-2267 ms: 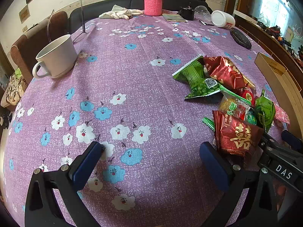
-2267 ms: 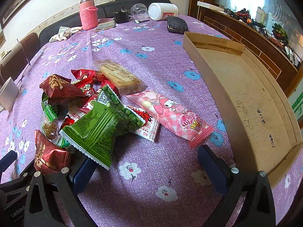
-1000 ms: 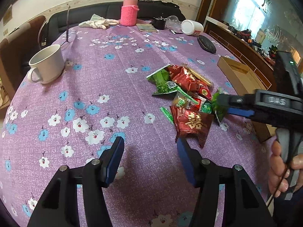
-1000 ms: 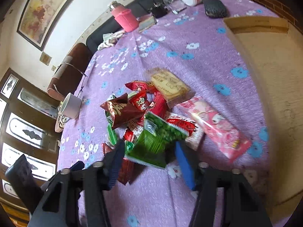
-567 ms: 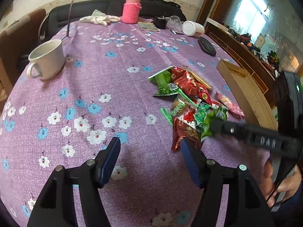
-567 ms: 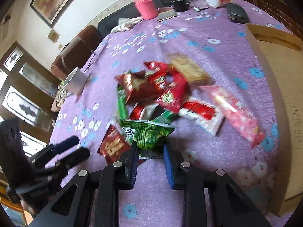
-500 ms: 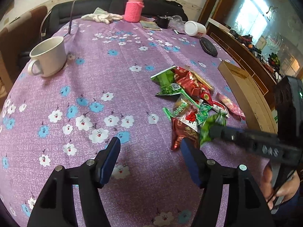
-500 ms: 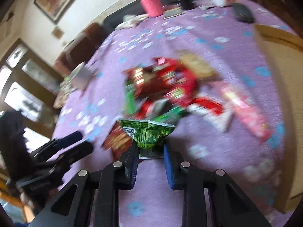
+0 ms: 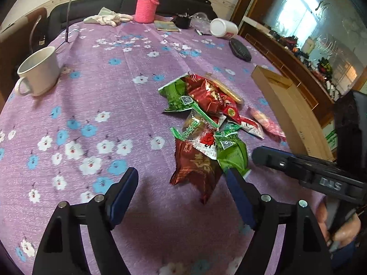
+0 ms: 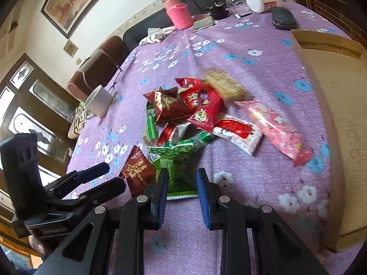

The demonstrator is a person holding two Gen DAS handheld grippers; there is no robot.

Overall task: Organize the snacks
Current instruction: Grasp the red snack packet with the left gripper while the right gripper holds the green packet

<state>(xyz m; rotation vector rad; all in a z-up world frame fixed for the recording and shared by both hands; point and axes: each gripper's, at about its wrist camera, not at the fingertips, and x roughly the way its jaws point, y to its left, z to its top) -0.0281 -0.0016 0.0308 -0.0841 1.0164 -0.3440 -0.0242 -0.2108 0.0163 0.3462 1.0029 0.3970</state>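
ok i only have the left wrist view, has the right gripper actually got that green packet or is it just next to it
observer: It has it. In the right wrist view, the right gripper is shut on the green packet, with a finger on each side of its lower end.
operator: anything in the box yet
observer: No. The part of the box that view shows is bare cardboard with some pen marks and no snacks.
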